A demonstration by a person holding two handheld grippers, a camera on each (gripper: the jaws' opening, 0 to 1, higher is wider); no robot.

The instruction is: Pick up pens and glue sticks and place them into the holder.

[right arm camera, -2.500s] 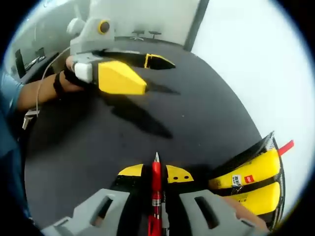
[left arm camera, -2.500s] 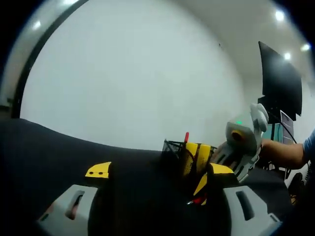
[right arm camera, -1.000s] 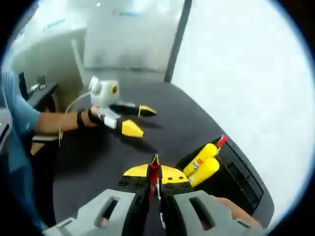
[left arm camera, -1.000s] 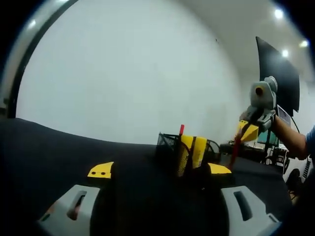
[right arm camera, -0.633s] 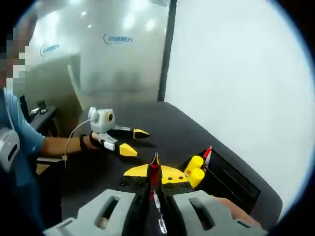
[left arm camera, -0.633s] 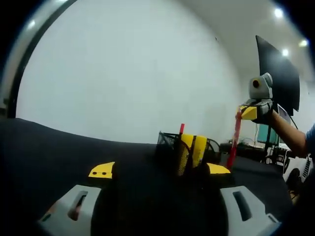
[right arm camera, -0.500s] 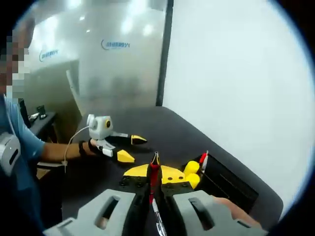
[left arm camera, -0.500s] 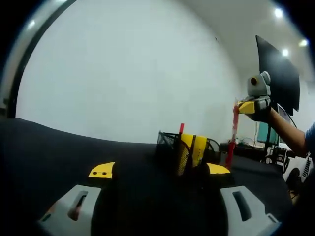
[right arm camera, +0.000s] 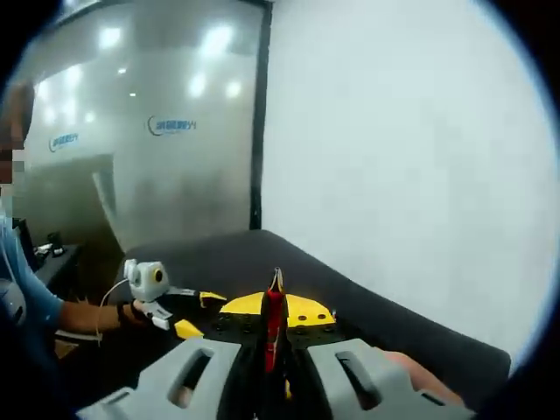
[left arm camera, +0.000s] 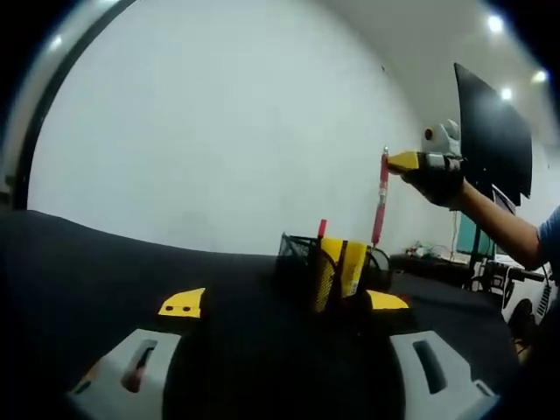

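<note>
Right gripper (left arm camera: 404, 162) fingers clamp a red pen (left arm camera: 379, 197), hanging upright above the mesh holder (left arm camera: 328, 271) on the tabletop (left arm camera: 105, 262). Yellow glue sticks (left arm camera: 343, 267) already inside. Left gripper (left arm camera: 280, 306) fingers spread, empty. Pen drop remains.

A red pen (left arm camera: 379, 198) hangs almost upright in the air, pinched near its top end, its lower tip above the holder (left arm camera: 308, 262) and just clear of the rim. The holder is a black mesh box standing on the dark table. Two yellow glue sticks (left arm camera: 343, 268) lean inside it, side by side, and a thin red pen tip (left arm camera: 321, 228) pokes up above the rim beside them.

In the right gripper view the held red pen (right arm camera: 273, 320) runs straight up the middle, tip up.
</note>
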